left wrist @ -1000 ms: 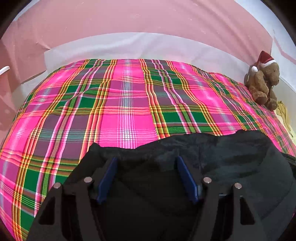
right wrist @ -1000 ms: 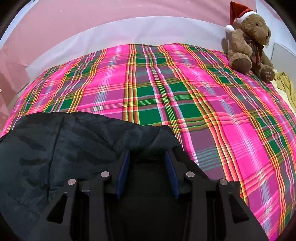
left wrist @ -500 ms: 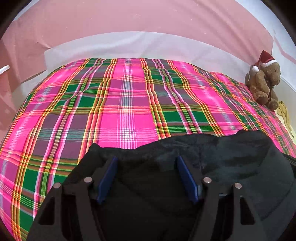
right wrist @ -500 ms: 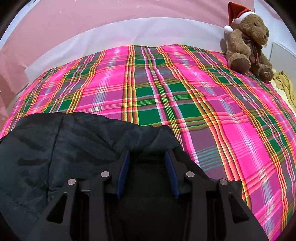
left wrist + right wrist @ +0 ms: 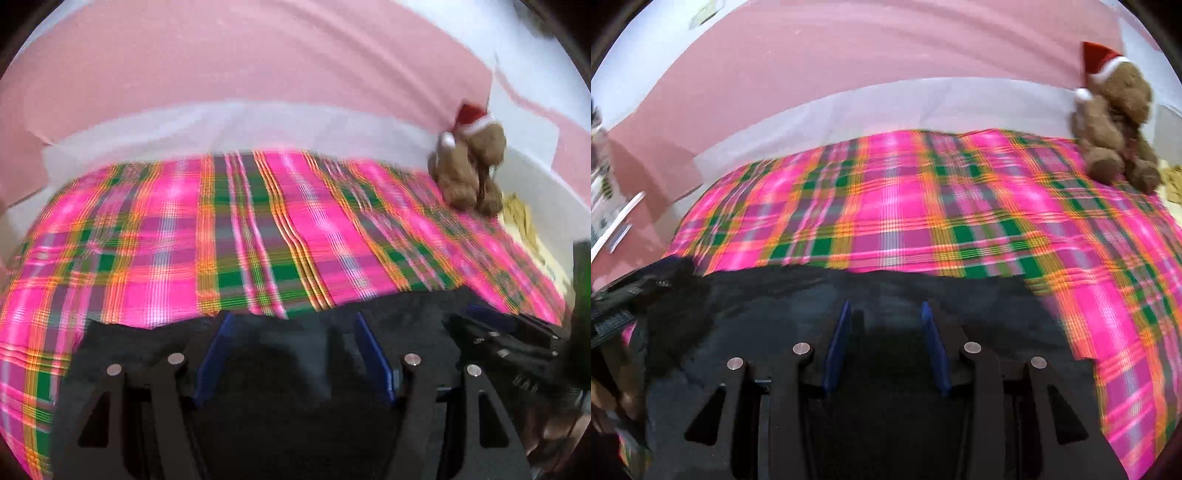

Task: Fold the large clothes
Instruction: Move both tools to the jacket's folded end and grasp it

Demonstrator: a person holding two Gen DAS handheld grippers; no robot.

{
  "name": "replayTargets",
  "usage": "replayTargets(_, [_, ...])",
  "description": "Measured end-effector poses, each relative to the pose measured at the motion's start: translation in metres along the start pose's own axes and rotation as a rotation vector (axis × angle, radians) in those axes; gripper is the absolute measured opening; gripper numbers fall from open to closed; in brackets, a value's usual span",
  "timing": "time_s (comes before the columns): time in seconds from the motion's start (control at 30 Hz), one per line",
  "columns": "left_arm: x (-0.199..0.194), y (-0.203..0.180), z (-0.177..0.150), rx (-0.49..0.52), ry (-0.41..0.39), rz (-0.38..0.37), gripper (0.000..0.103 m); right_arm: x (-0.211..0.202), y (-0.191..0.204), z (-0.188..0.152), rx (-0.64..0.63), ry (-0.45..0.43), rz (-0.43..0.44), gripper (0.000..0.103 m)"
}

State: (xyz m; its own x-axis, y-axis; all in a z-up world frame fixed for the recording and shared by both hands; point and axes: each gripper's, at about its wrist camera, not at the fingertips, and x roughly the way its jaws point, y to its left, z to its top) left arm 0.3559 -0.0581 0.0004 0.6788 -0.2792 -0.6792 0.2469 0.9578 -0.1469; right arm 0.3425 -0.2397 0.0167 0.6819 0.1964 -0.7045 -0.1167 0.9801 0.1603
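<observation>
Dark garment point(image 5: 280, 354) on plaid bedspread point(image 5: 258, 236); teddy bear point(image 5: 471, 166) at far corner.

The bed point(image 5: 266, 229), spread with a pink, green and orange plaid cover, is carrying a dark garment point(image 5: 288, 347) along its near edge, while a brown teddy bear point(image 5: 1115, 122) in a red Santa hat is sitting at the far right corner.

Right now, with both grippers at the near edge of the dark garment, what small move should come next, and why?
Probably carry that edge forward over the plaid cover: the dark garment fills the gap of both the left gripper and right gripper, with bare plaid ahead.
</observation>
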Motion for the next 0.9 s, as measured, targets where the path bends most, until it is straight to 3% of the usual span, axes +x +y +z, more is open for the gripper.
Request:
replayTargets(0.1, [0.038, -0.001, -0.014, -0.005, 0.087, 0.028, 0.07, 0.027, 0.005, -0.007, -0.015, 0.043, -0.021, 0.041])
replayTargets(0.57, [0.064, 0.001, -0.027, -0.02, 0.096, 0.04, 0.07, 0.064, 0.004, -0.025, -0.036, 0.018, -0.051, 0.041])
replayTargets(0.67, [0.05, 0.005, -0.016, -0.042, 0.124, 0.023, 0.069, 0.054, 0.0, -0.017, -0.017, 0.041, -0.03, 0.041])
replayTargets(0.77, [0.018, 0.015, -0.009, -0.025, 0.08, 0.022, 0.069, 0.023, -0.007, -0.01, -0.024, 0.008, -0.045, 0.041])
replayTargets(0.9, [-0.014, 0.055, -0.011, 0.004, 0.022, 0.111, 0.069, -0.006, -0.037, -0.009, -0.036, -0.03, -0.106, 0.041])
